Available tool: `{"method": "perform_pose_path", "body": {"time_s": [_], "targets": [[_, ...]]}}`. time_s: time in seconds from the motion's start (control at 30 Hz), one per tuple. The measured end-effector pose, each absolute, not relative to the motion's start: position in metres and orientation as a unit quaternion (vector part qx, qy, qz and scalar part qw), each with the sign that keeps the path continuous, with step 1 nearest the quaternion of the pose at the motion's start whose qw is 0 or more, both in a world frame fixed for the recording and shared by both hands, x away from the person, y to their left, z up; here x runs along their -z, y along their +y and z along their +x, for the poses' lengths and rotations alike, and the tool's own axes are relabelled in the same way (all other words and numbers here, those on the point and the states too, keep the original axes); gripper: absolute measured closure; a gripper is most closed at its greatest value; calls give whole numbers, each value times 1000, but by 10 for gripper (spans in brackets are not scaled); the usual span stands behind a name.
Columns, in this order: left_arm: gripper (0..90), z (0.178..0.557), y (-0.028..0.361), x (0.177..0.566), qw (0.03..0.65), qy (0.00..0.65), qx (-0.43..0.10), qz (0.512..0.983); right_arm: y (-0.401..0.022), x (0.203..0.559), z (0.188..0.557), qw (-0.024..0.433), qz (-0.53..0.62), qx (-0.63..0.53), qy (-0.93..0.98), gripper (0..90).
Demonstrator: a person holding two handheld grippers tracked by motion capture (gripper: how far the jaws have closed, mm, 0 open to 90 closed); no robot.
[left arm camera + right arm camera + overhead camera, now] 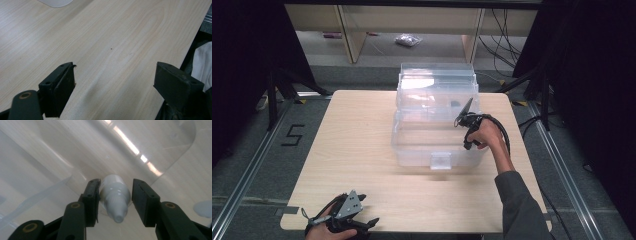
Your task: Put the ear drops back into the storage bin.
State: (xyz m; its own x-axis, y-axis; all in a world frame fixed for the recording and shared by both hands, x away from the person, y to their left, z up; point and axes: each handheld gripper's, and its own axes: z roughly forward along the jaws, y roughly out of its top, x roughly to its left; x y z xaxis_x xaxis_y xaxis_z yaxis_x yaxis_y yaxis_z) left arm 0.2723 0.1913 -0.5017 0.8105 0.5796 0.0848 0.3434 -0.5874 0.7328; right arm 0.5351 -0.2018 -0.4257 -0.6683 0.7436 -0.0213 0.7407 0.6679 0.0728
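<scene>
So my right gripper (pixel 114 202) is down inside the clear plastic bin (pixel 412 150), with a small white bottle (pixel 115 195) between the jaws: ribbed cap, tapered nozzle pointing back at the camera. The left pad touches it, the right shows a sliver of gap, so not really clamped. From the high view the bottle gets lost behind glare (shiny walls). My left gripper (pixel 113 82) sits wide open over the pale woodgrain table (pixel 120 37).
</scene>
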Motion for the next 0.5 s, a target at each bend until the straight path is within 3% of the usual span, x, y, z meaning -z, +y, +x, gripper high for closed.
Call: {"method": "perform_pose_path", "body": {"time_s": [0.33, 0.5], "targets": [[164, 273, 192, 502, 369, 263, -160, 877, -199, 397, 525, 56, 421, -49, 904, 399], [165, 273, 192, 502, 368, 263, -161, 877, -199, 390, 520, 72, 402, -69, 910, 378]]}}
